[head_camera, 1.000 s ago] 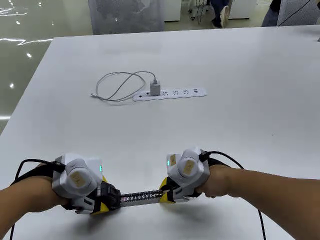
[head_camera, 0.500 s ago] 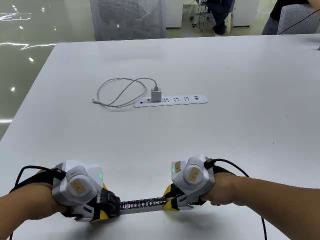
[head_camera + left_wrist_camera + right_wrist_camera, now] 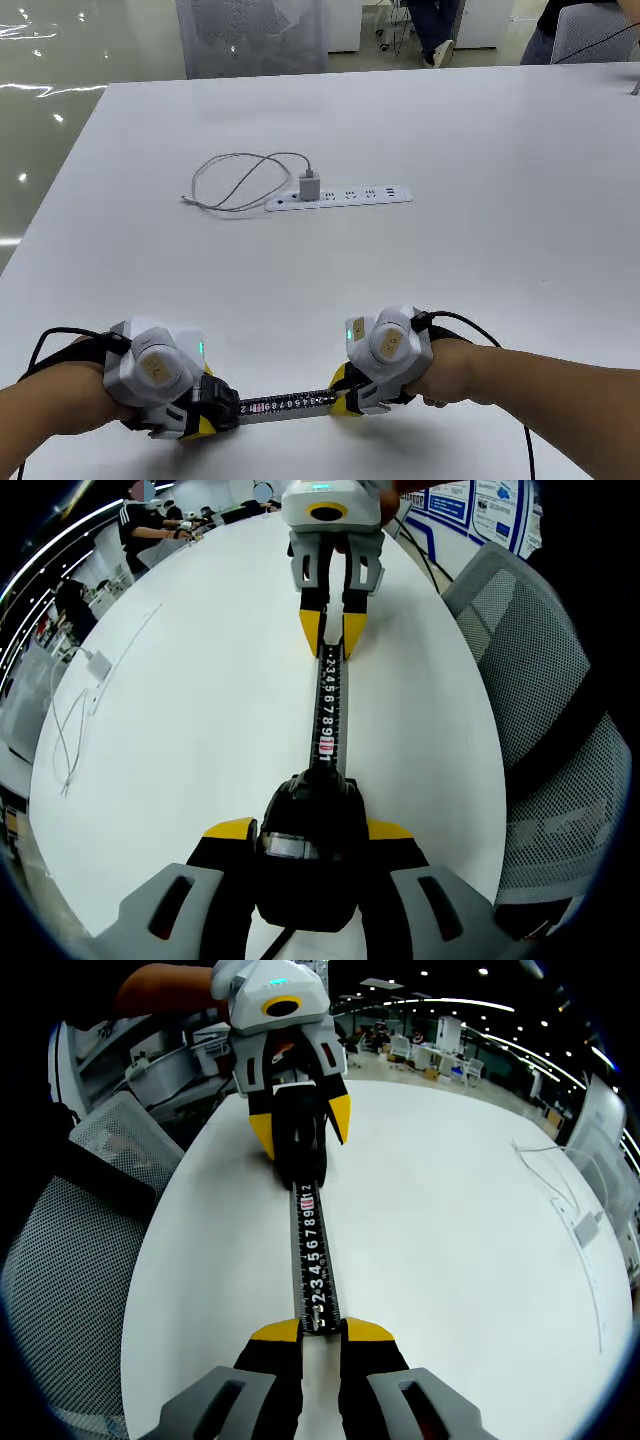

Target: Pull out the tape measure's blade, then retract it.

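A black tape measure case sits between the yellow-tipped fingers of my left gripper, which is shut on it near the table's front edge. Its dark blade with white numbers runs rightward, about a dozen centimetres out, to my right gripper. That gripper is shut on the blade's end. In the left gripper view the blade stretches away to the right gripper. In the right gripper view the left gripper holds the case at the far end.
A white power strip with a plugged charger and a looped white cable lies mid-table, well beyond the grippers. Grey mesh chairs stand by the table's near edge. A glossy floor lies to the left.
The blade's visible length between the two grippers has grown slightly, with the right gripper a little farther right of the left. The camera has shifted a bit.
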Available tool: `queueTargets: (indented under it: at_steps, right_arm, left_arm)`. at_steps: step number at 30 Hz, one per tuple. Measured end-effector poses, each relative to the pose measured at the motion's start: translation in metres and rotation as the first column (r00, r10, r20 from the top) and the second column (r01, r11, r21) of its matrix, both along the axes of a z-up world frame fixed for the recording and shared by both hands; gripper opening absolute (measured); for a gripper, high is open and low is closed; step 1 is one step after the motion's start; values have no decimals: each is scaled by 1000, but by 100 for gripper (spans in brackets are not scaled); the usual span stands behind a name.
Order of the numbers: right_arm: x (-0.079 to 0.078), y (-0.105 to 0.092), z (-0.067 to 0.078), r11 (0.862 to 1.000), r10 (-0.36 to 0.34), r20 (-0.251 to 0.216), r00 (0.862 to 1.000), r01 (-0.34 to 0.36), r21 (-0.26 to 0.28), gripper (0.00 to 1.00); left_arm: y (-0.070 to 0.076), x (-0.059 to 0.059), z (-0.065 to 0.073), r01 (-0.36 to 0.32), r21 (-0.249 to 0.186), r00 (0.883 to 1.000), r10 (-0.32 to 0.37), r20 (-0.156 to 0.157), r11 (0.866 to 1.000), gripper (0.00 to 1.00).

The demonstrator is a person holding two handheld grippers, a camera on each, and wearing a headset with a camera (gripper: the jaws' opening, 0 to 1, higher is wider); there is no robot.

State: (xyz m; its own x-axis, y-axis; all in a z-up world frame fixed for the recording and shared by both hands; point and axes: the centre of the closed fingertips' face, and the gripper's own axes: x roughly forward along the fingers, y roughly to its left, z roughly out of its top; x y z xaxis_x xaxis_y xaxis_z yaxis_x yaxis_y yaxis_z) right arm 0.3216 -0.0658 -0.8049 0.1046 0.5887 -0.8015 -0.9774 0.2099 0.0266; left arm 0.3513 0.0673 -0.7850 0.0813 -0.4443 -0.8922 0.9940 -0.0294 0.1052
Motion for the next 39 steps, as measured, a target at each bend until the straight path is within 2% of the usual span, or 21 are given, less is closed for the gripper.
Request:
queueTargets:
  at_steps: [13,39]
  right_arm:
    - [-1,-10,-1,1000,-13,-13,1000,13,-1,9]
    - [-3,-28,-1,1000,-17,-6,1000,17,-20,9]
  left_arm:
    - [0,0,0,3,1,1000,-3,1,1000,35]
    - [-1,-1,0,5,-1,1000,-5,2,1000,35]
